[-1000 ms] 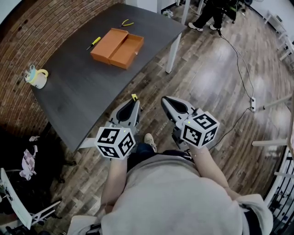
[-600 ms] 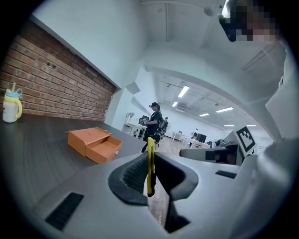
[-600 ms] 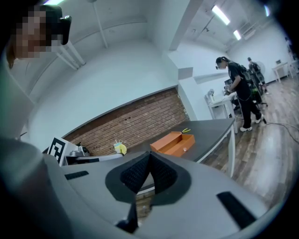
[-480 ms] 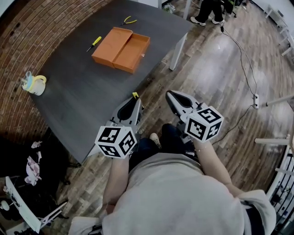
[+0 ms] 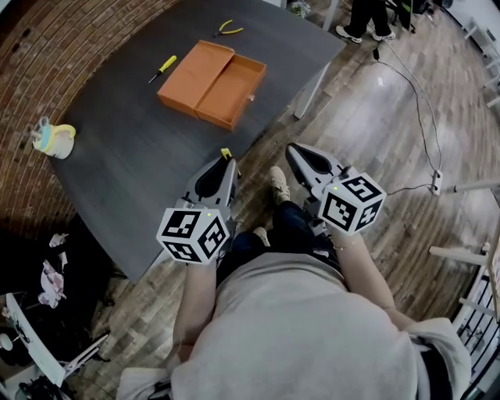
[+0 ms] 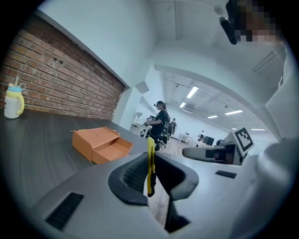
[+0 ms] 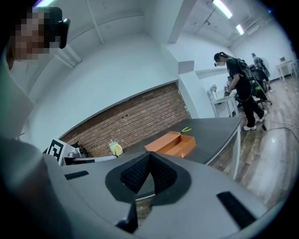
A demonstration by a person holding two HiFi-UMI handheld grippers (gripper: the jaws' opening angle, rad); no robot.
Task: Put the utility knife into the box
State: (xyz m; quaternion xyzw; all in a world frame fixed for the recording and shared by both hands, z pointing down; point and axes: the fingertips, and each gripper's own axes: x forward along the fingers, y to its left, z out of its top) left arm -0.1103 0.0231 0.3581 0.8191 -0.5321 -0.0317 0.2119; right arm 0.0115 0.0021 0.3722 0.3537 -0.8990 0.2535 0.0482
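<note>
An open orange box (image 5: 212, 83) lies at the far side of the dark table (image 5: 117, 172), its lid folded out flat to the left. My left gripper (image 5: 225, 160) hovers over the table's near edge, well short of the box. It is shut on a yellow utility knife (image 5: 226, 153) whose tip pokes out past the jaws. In the left gripper view the knife (image 6: 150, 163) stands on edge between the pads, with the box (image 6: 100, 144) ahead to the left. My right gripper (image 5: 295, 152) is over the wooden floor beside the table, shut with nothing in it; its view shows the box (image 7: 171, 144) ahead.
A yellow screwdriver (image 5: 162, 69) and yellow-handled pliers (image 5: 227, 30) lie beyond the box. A yellow cup (image 5: 48, 137) stands at the table's left. A white table leg (image 5: 312, 78) is right of the box. A cable (image 5: 414, 94) crosses the floor, where someone's legs (image 5: 367, 16) stand far off.
Both grippers have come forward toward the table, and the left one with the knife now reaches over its near edge. Neither gripper has changed its state.
</note>
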